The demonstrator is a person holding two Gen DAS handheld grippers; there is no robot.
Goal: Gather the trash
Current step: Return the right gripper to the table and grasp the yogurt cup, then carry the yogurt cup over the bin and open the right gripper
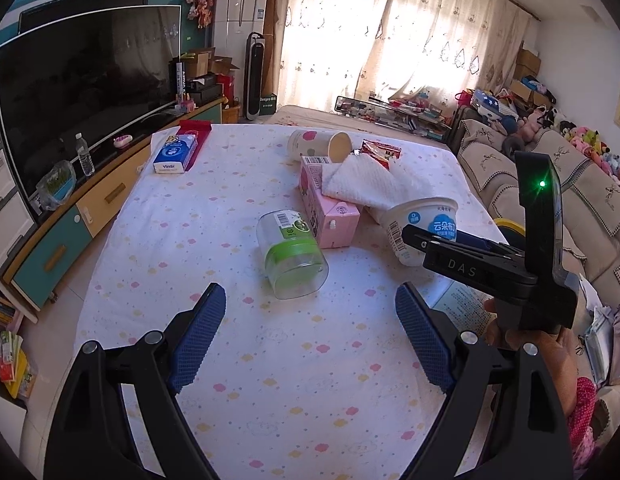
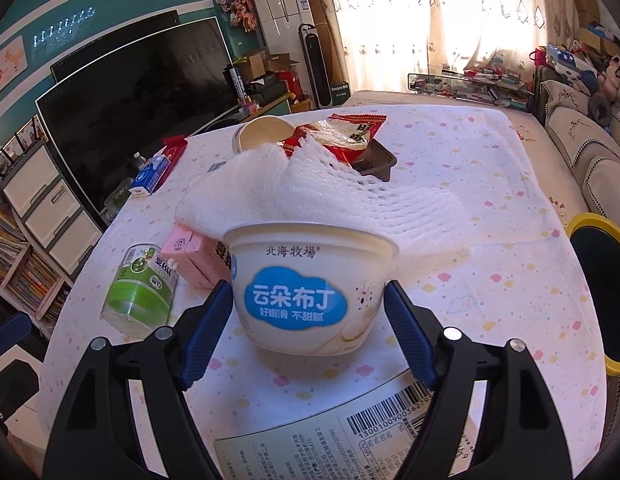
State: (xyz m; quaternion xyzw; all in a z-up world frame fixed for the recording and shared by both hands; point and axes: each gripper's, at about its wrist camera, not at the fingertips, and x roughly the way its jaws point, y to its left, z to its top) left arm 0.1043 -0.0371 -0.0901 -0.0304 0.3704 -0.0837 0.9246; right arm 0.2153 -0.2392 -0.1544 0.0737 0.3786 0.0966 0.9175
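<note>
A white pudding cup (image 2: 310,280) with a blue label stands on the cloth-covered table (image 2: 490,160). My right gripper (image 2: 307,292) straddles the cup, open, its blue pads close beside the walls without visibly squeezing them. The left wrist view shows that gripper (image 1: 430,240) reaching in from the right to the cup (image 1: 426,216). My left gripper (image 1: 310,312) hovers open and empty over the table, just short of a clear jar (image 1: 293,256) with a green label lying on its side. Behind it lie a pink carton (image 1: 330,216), white foam netting (image 1: 362,180), a tipped paper cup (image 1: 322,144) and a red wrapper (image 1: 380,150).
A bin with a yellow rim (image 2: 602,292) stands off the table's right edge. A printed sheet with a barcode (image 2: 350,440) lies under my right gripper. A blue tissue pack (image 1: 175,156) sits at the far left corner, a brown tray (image 2: 376,164) behind the netting. Sofa right, TV left.
</note>
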